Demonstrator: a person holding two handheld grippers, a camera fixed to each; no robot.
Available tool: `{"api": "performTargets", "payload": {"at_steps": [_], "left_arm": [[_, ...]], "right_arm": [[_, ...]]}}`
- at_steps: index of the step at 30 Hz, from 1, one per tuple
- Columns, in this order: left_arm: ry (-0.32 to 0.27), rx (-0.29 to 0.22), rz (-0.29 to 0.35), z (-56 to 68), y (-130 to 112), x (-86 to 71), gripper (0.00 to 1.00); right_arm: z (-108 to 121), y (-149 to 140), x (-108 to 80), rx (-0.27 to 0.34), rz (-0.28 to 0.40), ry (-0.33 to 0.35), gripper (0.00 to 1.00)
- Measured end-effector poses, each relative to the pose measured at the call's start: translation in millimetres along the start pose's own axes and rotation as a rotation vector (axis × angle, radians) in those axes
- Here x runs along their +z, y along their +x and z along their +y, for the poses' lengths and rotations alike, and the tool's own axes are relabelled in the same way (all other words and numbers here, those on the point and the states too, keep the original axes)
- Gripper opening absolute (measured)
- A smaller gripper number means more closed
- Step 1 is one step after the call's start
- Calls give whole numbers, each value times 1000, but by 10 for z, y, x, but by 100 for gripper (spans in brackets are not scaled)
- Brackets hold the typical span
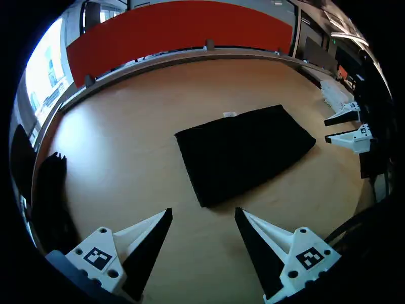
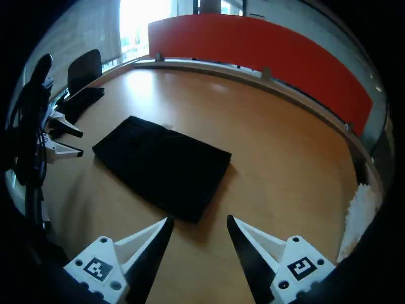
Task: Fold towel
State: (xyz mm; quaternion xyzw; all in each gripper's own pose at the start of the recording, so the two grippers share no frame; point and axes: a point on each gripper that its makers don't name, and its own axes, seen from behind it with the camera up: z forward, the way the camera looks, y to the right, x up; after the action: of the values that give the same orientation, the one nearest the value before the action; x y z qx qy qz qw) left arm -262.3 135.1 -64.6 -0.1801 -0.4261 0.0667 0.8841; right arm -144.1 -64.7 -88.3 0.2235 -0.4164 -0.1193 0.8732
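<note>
Left gripper fingers stand spread apart with nothing between them, poised over the near edge of the wooden table, while the right gripper hangs likewise open and empty above its own stretch of the same edge. Between and beyond them the black towel lies flat near the middle of the table, well apart from the far edge, where a red partition runs. It forms a compact rectangle with straight sides and squared corners, and a small white tag peeps out at its far side. Judged from that tidy shape, at least one fold is already made and the task looks well along, perhaps complete. If anything is left, it would be one more halving, with each gripper taking a corner on the side nearest it. Neither gripper touches the cloth. As for containers, nothing on the table holds anything else. A pale ridged stack sits at the table's right edge, too blurred to identify, and a dark chair stands beyond the left edge.
</note>
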Motion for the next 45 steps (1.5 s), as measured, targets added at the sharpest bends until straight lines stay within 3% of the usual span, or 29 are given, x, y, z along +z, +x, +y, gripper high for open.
{"api": "performTargets", "payload": {"at_steps": [8,20,35,45], "left_arm": [[30,-55,0,-62,-136,-111,92],[81,-120,8,-220,-329,-304,92],[102,-141,8,-331,-429,-385,91],[106,-142,4,-374,-476,-411,92]], "right_arm": [[-79,-47,34,-20,-6,39,81],[-110,-76,162,-124,-36,88,81],[-57,-120,314,-196,-71,124,81],[-21,-205,391,-238,-109,166,57]]}}
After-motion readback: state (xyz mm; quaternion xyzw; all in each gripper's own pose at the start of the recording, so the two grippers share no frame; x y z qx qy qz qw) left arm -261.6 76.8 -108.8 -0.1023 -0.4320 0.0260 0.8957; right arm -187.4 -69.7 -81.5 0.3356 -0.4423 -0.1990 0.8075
